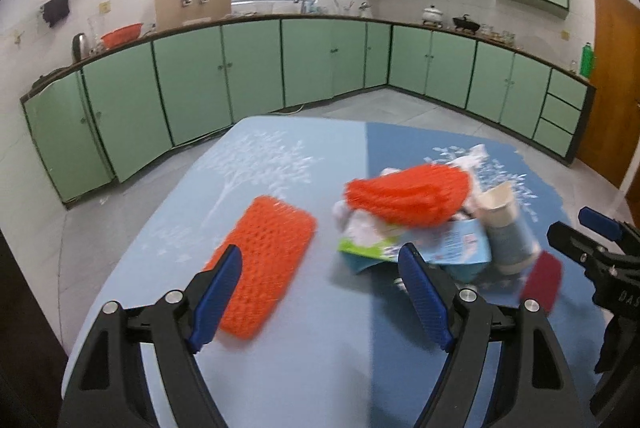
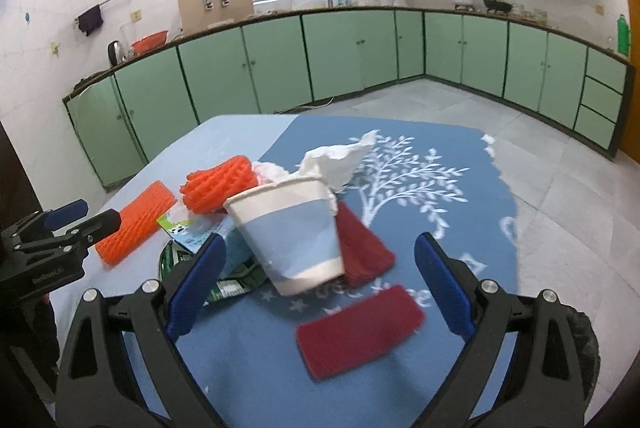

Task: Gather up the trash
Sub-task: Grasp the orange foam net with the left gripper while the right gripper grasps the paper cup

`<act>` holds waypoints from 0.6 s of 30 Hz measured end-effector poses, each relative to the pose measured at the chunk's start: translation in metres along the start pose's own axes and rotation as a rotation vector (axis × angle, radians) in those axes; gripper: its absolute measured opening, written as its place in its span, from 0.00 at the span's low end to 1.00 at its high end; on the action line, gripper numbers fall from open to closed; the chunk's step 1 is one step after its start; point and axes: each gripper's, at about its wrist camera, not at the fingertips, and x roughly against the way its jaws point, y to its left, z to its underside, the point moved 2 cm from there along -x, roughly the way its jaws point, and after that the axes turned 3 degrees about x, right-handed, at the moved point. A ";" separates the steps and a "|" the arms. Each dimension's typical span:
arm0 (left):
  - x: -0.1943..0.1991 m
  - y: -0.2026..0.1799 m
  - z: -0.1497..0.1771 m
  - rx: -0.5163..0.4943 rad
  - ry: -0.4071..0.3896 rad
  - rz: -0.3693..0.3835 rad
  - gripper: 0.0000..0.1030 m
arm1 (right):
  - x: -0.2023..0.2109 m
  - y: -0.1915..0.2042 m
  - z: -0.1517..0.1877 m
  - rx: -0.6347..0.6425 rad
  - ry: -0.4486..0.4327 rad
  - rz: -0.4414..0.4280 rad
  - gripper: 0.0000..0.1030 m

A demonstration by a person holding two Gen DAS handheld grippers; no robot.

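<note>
A pile of trash lies on the blue tablecloth (image 1: 304,356). It holds a tipped paper cup (image 2: 292,228) (image 1: 508,224), crumpled white tissue (image 2: 336,160), a curled orange foam net (image 1: 408,196) (image 2: 220,184), blue and green wrappers (image 1: 448,244) (image 2: 192,236) and two dark red foam pieces (image 2: 360,332) (image 2: 364,248). A flat orange foam net (image 1: 260,264) (image 2: 136,224) lies left of the pile. My left gripper (image 1: 320,292) is open and empty, with the flat net by its left finger. My right gripper (image 2: 320,284) is open and empty, just short of the cup.
The table stands in a kitchen with green cabinets (image 1: 248,68) along the far walls and grey floor around it. The table's far edge (image 2: 380,120) lies beyond the pile. A wooden door (image 1: 616,84) is at right. Each gripper shows at the edge of the other's view.
</note>
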 end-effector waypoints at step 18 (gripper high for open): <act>-0.056 0.033 0.012 0.030 0.145 -0.084 0.77 | -0.045 0.011 0.000 0.031 0.086 -0.009 0.90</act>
